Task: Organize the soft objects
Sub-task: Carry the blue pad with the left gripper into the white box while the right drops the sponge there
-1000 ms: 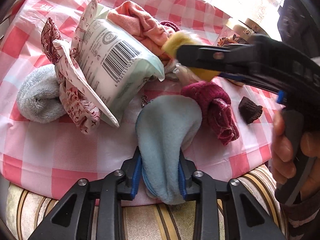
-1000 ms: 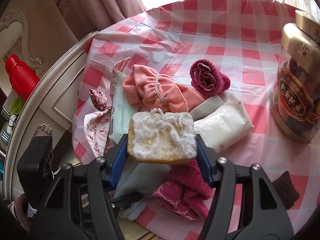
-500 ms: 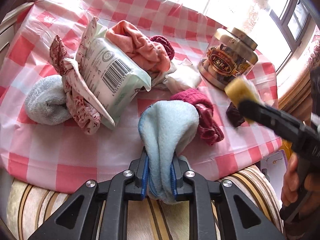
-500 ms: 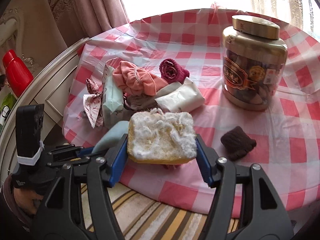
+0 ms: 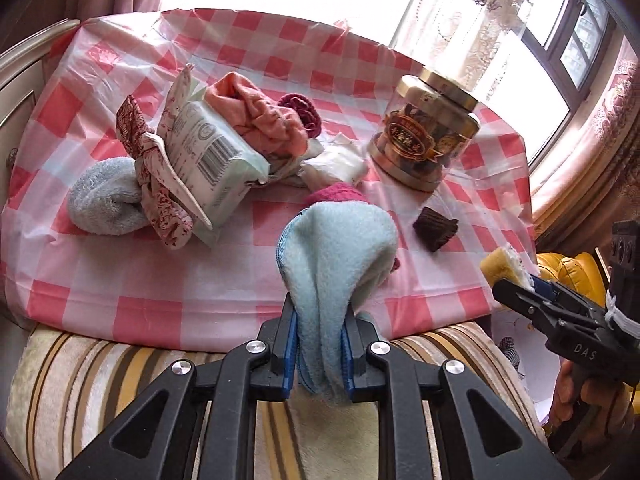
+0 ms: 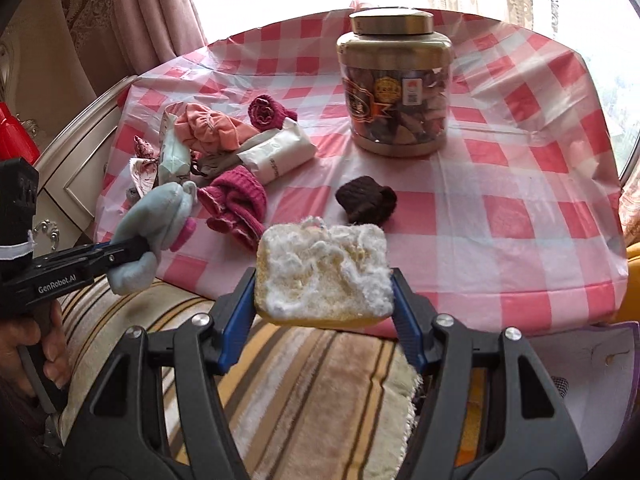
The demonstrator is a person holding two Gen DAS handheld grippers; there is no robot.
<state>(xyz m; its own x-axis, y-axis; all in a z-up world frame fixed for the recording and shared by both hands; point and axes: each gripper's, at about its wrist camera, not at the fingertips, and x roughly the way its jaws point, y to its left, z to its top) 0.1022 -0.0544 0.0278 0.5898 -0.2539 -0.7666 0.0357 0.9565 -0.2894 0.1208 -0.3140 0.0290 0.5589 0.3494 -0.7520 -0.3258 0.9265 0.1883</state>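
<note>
My left gripper (image 5: pixel 318 344) is shut on a light blue fleece cloth (image 5: pixel 336 256) and holds it off the table's front edge, above a striped cushion; it also shows in the right wrist view (image 6: pixel 136 256). My right gripper (image 6: pixel 324 316) is shut on a yellow sponge with a fluffy white top (image 6: pixel 324 276), also held off the front edge; it shows in the left wrist view (image 5: pixel 516 280). On the checked tablecloth (image 5: pixel 132 264) lie a pink cloth (image 5: pixel 260 116), dark red knits (image 6: pixel 236 200), a brown knit piece (image 6: pixel 366 200) and a blue-grey rolled towel (image 5: pixel 104 200).
A big clear jar with a gold lid (image 6: pixel 394 80) stands at the back right of the table. A tissue pack (image 5: pixel 212 156), a patterned fabric pouch (image 5: pixel 156 184) and a white packet (image 6: pixel 276 152) lie in the pile. A striped cushion (image 6: pixel 304 392) lies below the grippers.
Both grippers have pulled back from the pile toward the table's front edge, each keeping its object. The right gripper with the sponge has swung out to the right.
</note>
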